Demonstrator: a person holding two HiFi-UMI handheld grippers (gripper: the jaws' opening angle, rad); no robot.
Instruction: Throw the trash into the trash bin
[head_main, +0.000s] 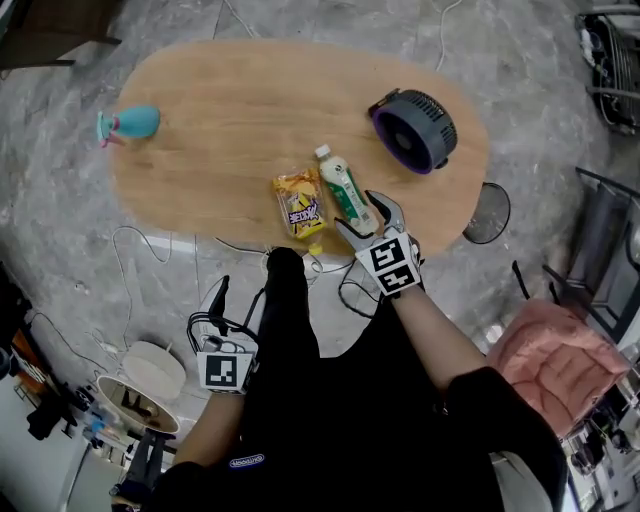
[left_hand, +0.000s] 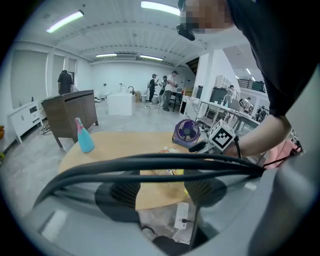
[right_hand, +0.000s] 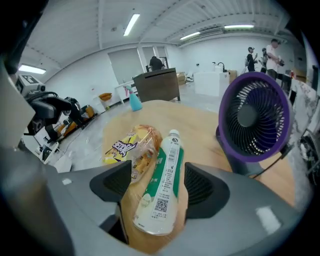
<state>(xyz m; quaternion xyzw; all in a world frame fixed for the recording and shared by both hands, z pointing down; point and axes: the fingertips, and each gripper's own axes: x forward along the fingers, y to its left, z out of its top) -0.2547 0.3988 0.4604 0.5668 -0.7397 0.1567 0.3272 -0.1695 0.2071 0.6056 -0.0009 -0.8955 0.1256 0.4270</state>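
Note:
A white bottle with a green label lies on the oval wooden table near its front edge. A yellow snack bag lies beside it on the left. My right gripper is open at the bottle's bottom end. The bottle lies between its pads with a gap on each side. My left gripper is open and empty, low beside the person's leg, off the table. Black cables cross in front of its jaws. A black mesh bin stands on the floor by the table's right end.
A purple fan stands at the table's right, close to the bottle. A teal spray bottle is at the far left. Cables and a power strip lie under the table edge. A pink-cushioned chair is at right.

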